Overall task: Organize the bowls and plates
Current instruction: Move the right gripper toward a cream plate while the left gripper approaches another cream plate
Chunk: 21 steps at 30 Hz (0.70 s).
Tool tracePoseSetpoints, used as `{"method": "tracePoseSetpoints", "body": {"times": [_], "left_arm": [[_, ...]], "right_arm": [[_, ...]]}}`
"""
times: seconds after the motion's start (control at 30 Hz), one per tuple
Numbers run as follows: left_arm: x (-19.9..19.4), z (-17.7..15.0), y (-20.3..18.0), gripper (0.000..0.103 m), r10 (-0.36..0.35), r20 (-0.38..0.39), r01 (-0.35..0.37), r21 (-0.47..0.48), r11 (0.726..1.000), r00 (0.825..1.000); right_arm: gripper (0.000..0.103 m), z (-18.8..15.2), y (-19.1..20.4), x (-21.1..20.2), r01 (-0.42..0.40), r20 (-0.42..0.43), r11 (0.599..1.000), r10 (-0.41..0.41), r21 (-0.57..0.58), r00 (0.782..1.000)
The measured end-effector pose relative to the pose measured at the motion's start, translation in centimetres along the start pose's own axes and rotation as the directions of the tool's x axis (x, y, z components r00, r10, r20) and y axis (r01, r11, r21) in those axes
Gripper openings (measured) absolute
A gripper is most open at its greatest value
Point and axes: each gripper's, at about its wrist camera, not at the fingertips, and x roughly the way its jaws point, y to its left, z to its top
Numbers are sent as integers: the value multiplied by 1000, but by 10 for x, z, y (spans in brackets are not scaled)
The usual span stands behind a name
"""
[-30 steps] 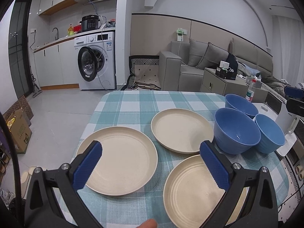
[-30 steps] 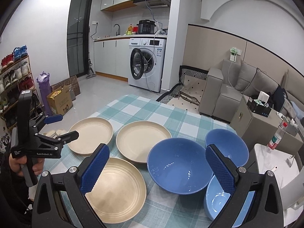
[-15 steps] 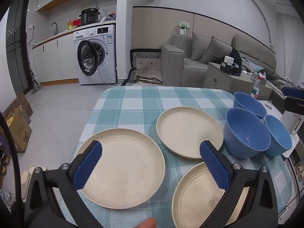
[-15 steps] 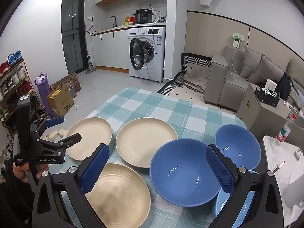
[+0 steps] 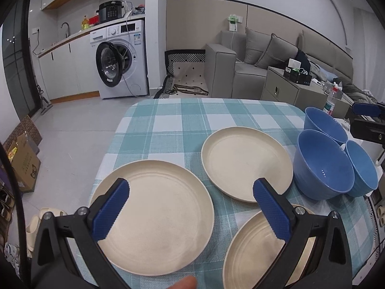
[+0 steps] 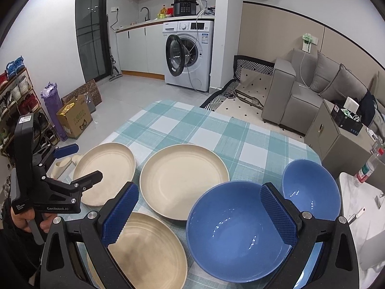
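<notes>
Plates, three cream ones, lie singly on the checked bench (image 5: 182, 120), and three blue bowls cluster at the right of the left-wrist frame. Nothing is stacked, so the task looks barely begun. The left hand-held gripper (image 5: 190, 207) hangs wide open and empty over the near-left plate (image 5: 163, 219), at lower centre. The right hand-held gripper (image 6: 199, 214), equally spread and empty, frames the large bowl (image 6: 231, 236). Next likely calls for lowering onto a rim and pinching.
</notes>
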Motion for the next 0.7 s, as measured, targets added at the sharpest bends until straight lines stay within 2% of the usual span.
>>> {"method": "tracePoseSetpoints", "body": {"times": [0.2, 0.7], "left_arm": [[15, 4, 5, 103, -80, -46, 78, -53, 996, 996], [53, 17, -6, 101, -71, -92, 71, 2, 997, 993]], "right_arm": [[103, 5, -5, 25, 9, -39, 1000, -9, -4, 999], [103, 10, -21, 78, 18, -114, 1000, -17, 11, 993]]}}
